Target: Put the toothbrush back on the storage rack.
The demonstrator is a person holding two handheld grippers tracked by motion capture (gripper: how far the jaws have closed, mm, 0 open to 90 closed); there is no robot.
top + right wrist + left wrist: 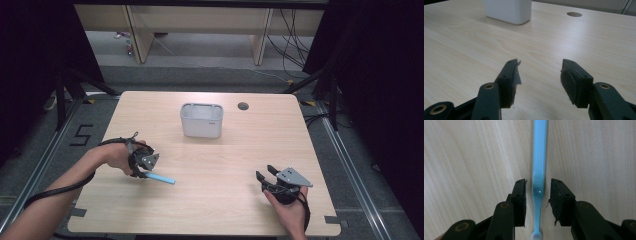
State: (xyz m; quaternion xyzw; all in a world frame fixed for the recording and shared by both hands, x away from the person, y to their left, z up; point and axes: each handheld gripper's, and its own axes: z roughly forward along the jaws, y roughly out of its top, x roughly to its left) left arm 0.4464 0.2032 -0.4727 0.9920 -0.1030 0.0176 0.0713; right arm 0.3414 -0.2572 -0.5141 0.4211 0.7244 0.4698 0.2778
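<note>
A light blue toothbrush [163,178] lies flat on the wooden table [225,160] at the front left. My left gripper [144,171] points down over its near end. In the left gripper view the toothbrush [539,157] runs up between the two black jaws of the left gripper [538,185], with a thin gap on each side, and its white bristle end is at the bottom edge. My right gripper [266,173] rests at the front right. Its jaws stand wide apart over bare wood in the right gripper view [540,63].
A white rectangular container [201,120] stands at the middle back of the table, also seen as the white container [509,11] ahead of the right gripper. A round cable hole [243,106] lies to its right. Dark floor and black stands surround the table.
</note>
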